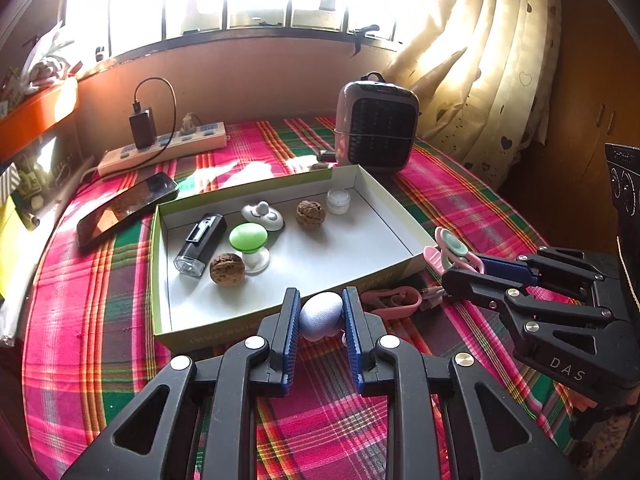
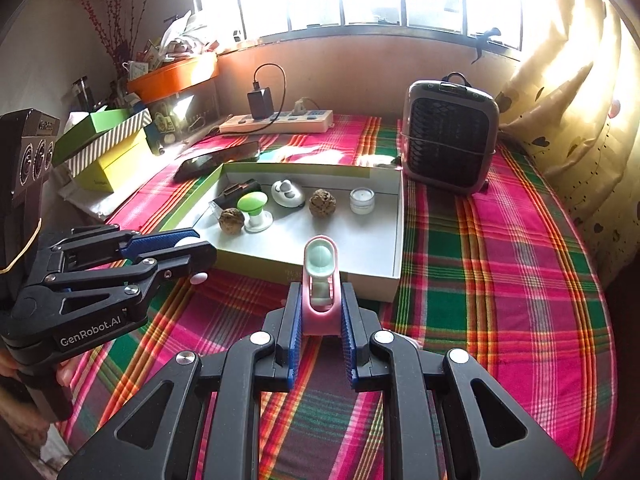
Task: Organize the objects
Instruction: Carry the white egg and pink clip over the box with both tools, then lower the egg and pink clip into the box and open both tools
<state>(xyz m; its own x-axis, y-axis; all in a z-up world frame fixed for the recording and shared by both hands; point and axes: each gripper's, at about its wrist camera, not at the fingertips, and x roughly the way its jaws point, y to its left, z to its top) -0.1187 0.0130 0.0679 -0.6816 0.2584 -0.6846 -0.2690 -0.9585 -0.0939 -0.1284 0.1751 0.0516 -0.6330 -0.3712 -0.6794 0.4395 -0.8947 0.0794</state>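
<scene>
The left tongs [image 1: 321, 316] pinch a pale egg-shaped object [image 1: 322, 314] just short of the near wall of the open box [image 1: 280, 330]. The right tongs [image 2: 321, 312] pinch a pink clip [image 2: 320, 280] near the box's near right corner, its long axis pointing into the box. Both loads likely go straight ahead into the box.

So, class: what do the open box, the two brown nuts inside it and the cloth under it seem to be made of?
Box: probably cardboard, thin folded walls, matt white inside, green printed outside.
Nuts: look like real walnut shells, brown, rough and deeply wrinkled; carved wood cannot be ruled out.
Cloth: woven fabric, likely cotton, with pink, green and yellow checks, matt, slightly creased.
</scene>
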